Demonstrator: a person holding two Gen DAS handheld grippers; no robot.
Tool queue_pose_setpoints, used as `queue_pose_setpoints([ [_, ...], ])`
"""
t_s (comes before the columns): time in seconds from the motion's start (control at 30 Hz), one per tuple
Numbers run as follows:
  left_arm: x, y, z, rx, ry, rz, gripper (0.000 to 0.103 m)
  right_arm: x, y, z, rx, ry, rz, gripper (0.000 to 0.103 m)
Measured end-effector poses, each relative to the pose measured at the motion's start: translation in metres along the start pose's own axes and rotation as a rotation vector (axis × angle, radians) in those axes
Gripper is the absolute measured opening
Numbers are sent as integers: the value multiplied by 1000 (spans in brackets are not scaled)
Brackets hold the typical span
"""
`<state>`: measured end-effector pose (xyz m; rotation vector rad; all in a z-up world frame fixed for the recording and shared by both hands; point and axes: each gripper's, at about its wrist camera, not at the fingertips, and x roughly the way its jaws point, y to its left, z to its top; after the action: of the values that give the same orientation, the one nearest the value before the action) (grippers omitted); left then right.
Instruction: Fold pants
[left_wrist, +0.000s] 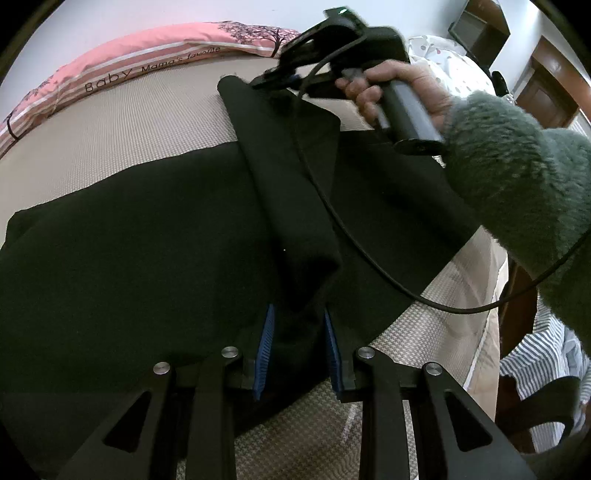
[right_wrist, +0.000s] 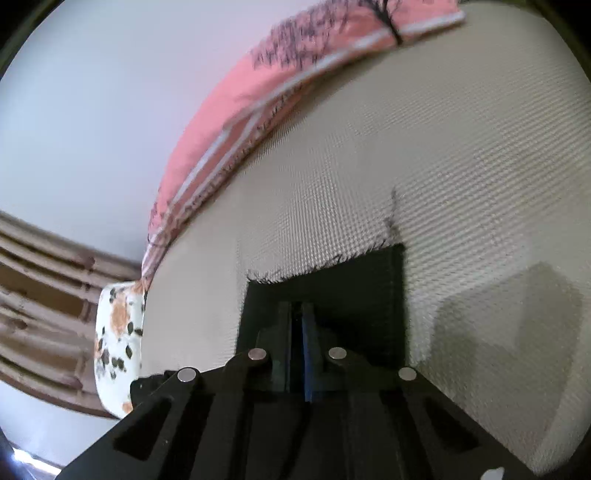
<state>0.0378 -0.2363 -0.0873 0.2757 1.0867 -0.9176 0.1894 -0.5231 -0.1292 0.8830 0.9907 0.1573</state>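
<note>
Black pants (left_wrist: 129, 240) lie spread across a beige mattress (left_wrist: 147, 125). A folded-over strip of the pants (left_wrist: 295, 177) runs up the middle. My left gripper (left_wrist: 299, 343) has its blue pads (left_wrist: 265, 350) around the near edge of the pants, with fabric between them. My right gripper (left_wrist: 288, 79), held by a hand in a fuzzy green sleeve, grips the strip's far end. In the right wrist view the right gripper (right_wrist: 301, 325) is shut on a frayed black pant end (right_wrist: 332, 288) above the mattress (right_wrist: 443, 166).
A pink pillow with "Baby Mama's favorite" lettering (left_wrist: 147, 55) lies along the far edge of the bed. A spotted white pillow (right_wrist: 118, 339) sits at the bed's end. A black cable (left_wrist: 369, 258) hangs across the pants. Striped cloth (left_wrist: 535, 362) and wooden furniture (left_wrist: 546, 74) are to the right.
</note>
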Motion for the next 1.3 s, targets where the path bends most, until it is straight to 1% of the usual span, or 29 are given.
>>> queue_pose_setpoints([
  [0.1, 0, -2, 0, 13, -3, 8, 27, -43, 13, -6, -28, -69, -34, 5],
  [0.17, 0, -6, 0, 36, -6, 9, 22, -82, 18, -14, -36, -122, -71, 5],
  [0.23, 2, -10, 0, 62, -5, 27, 22, -119, 20, -27, -48, -169, -145, 5],
  [0.33, 3, -14, 0, 82, -3, 40, 21, -175, 11, -57, -19, -221, -256, 4],
  [0.37, 3, -15, 1, 87, 2, 45, 21, -187, 5, -66, -3, -232, -271, 4],
  [0.43, 4, -18, 0, 99, 5, 58, 21, -209, -7, -92, 30, -248, -349, 4],
  [0.47, 5, -20, 0, 109, 9, 67, 21, -216, -14, -102, 45, -253, -366, 4],
  [0.57, 8, -26, -1, 140, 21, 99, 21, -231, -43, -135, 131, -252, -436, 4],
  [0.63, 9, -30, -1, 159, 27, 123, 21, -230, -57, -150, 186, -235, -467, 4],
  [0.77, 11, -35, 0, 168, 33, 143, 21, -227, -77, -174, 258, -212, -524, 4],
  [0.9, 13, -41, -1, 196, 31, 163, 21, -226, -73, -186, 260, -203, -571, 3],
  [1.1, 18, -45, 2, 226, 23, 157, 21, -223, -74, -196, 250, -198, -624, 3],
  [1.2, 17, -43, 3, 218, 24, 144, 21, -225, -76, -194, 274, -208, -610, 3],
  [1.3, 18, -44, 4, 211, 24, 130, 21, -230, -70, -194, 260, -227, -610, 3],
])
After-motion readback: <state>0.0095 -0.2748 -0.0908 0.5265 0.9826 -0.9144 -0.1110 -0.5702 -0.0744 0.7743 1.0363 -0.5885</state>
